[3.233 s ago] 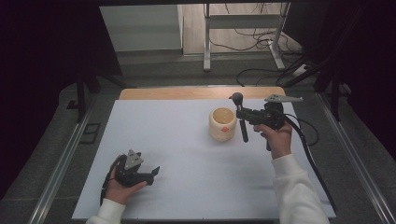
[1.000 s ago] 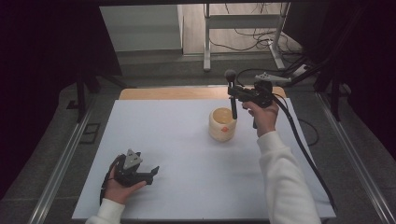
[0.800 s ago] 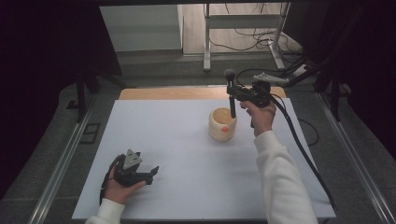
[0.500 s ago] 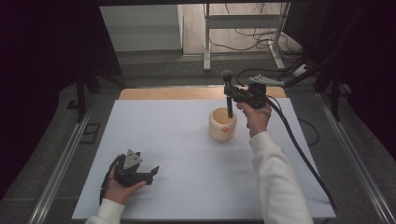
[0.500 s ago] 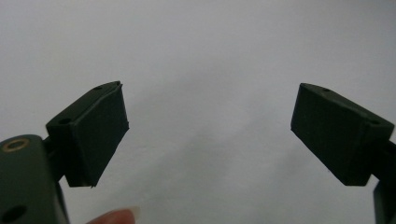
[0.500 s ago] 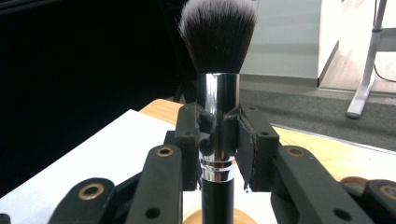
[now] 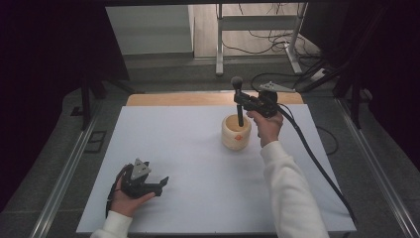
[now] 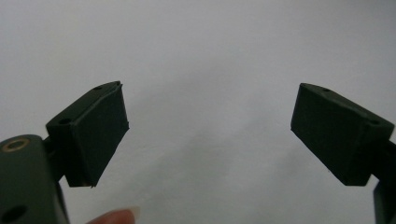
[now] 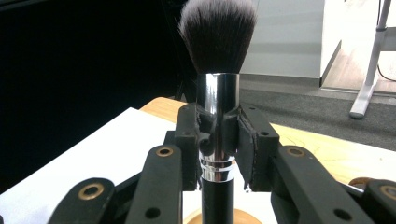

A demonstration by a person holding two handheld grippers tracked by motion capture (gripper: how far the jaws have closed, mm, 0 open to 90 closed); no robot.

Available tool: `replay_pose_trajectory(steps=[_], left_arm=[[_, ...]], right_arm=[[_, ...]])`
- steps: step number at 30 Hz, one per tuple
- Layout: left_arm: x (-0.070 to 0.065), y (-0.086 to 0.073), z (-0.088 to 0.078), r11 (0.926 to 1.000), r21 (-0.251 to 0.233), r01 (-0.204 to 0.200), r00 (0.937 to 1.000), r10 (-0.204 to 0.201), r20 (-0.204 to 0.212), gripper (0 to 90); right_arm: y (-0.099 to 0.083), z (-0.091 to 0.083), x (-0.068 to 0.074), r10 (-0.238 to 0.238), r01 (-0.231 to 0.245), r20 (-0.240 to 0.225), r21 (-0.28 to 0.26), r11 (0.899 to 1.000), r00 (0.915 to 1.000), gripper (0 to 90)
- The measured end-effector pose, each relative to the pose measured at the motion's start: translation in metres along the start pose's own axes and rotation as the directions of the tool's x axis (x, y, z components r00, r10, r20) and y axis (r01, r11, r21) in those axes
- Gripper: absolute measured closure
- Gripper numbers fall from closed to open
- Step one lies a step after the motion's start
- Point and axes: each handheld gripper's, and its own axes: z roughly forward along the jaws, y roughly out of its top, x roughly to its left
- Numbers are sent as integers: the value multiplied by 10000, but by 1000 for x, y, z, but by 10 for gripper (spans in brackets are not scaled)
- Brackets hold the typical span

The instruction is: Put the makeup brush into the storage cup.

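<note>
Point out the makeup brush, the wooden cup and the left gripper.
makeup brush point(image 9: 217, 35), right gripper view, on the dark bristle head.
wooden cup point(image 7: 236, 138), high view, on its outer wall.
left gripper point(image 7: 162, 182), high view, between its open jaw tips.

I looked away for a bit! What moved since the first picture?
The right gripper, shut on the brush, turned it upright and lowered its handle into the wooden cup. The cup stayed put, and the left gripper stayed open on the table.
</note>
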Motion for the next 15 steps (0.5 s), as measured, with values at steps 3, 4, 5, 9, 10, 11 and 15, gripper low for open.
replay_pose_trajectory(steps=[3, 4, 5, 9, 10, 11, 15], left_arm=[[0, 0, 0, 10000, 20, -20, 10000, 20, -3, 118], [0, 0, 0, 10000, 27, -24, 10000, 24, -1, 118], [0, 0, 0, 10000, 31, -39, 10000, 39, -5, 118], [0, 0, 0, 10000, 16, -21, 10000, 21, -3, 118], [0, 0, 0, 10000, 24, -29, 10000, 29, -3, 119], [0, 0, 0, 10000, 31, -40, 10000, 40, -9, 118], [0, 0, 0, 10000, 26, -43, 10000, 43, -5, 118]], right_arm=[[-2, 2, 0, -58, 58, -34, 52, 10000, 10000, 716], [-3, 3, 0, -68, 69, -33, 70, 10000, 10000, 716], [-3, 4, 0, -74, 75, -31, 82, 9999, 10000, 716], [-7, 7, 1, -126, 126, 0, 176, 9998, 9999, 715], [-8, 7, 1, -138, 138, -5, 196, 9997, 9999, 715], [-9, 8, 1, -175, 175, 21, 216, 9996, 9998, 715], [-14, 10, 2, -243, 244, -69, 104, 9996, 9997, 715]])
